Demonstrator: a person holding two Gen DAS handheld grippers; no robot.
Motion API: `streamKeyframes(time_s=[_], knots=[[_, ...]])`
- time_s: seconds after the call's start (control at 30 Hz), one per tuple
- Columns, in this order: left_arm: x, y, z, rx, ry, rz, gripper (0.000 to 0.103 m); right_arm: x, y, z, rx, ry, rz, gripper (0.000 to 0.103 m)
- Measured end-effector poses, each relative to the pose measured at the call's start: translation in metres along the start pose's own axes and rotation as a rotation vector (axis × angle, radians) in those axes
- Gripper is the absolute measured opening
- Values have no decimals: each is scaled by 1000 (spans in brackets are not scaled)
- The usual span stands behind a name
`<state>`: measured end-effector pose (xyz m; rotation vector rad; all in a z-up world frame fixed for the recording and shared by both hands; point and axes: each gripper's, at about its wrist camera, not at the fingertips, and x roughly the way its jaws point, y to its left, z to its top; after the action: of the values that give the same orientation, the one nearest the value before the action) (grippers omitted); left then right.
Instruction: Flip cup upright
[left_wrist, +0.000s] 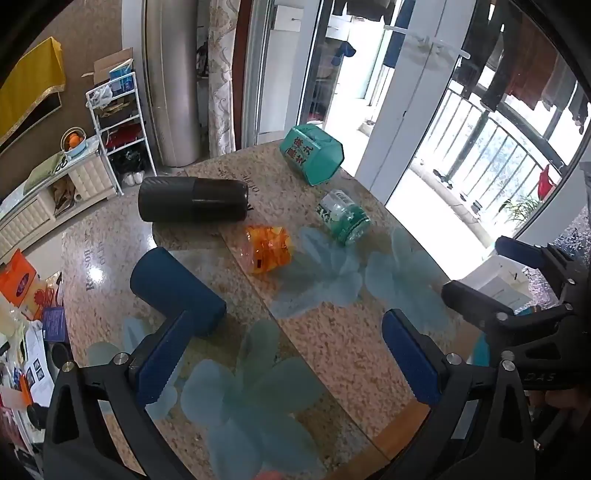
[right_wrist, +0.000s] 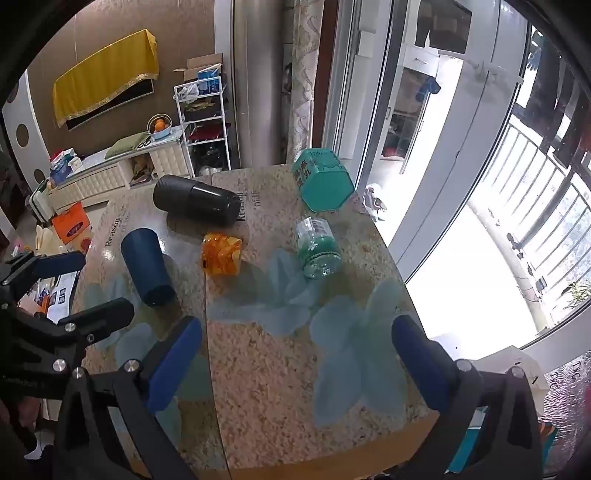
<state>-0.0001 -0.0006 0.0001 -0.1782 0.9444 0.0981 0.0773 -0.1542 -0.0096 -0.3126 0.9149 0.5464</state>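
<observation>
The dark blue cup (left_wrist: 177, 291) lies on its side on the speckled table (left_wrist: 332, 339), just ahead of the left gripper's (left_wrist: 284, 354) left finger. Both the left gripper and the right gripper (right_wrist: 295, 362) gape wide, empty.

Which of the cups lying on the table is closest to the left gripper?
The dark blue cup. It lies just beyond the left gripper, nearly at one fingertip, while the black, orange, green glass and teal ones lie farther back.

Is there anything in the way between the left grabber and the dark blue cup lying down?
Nothing visible. The left gripper is open just short of the blue cup, with only bare table between them. The orange cup lies farther back.
</observation>
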Motion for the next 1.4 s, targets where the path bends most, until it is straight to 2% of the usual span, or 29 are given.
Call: streamKeyframes(time_s=[0.2, 0.23, 0.43, 1.4], knots=[[-1, 2, -13, 3, -8, -5, 103, -5, -5, 1, 9, -22, 11, 103], [1, 2, -12, 2, -4, -5, 103, -6, -4, -8, 2, -27, 7, 103], [2, -2, 0, -14, 18, -7, 103, -5, -1, -3, 4, -5, 12, 103], [2, -2, -5, -14, 22, -2, 103, -6, -4, -5, 11, 3, 22, 103]])
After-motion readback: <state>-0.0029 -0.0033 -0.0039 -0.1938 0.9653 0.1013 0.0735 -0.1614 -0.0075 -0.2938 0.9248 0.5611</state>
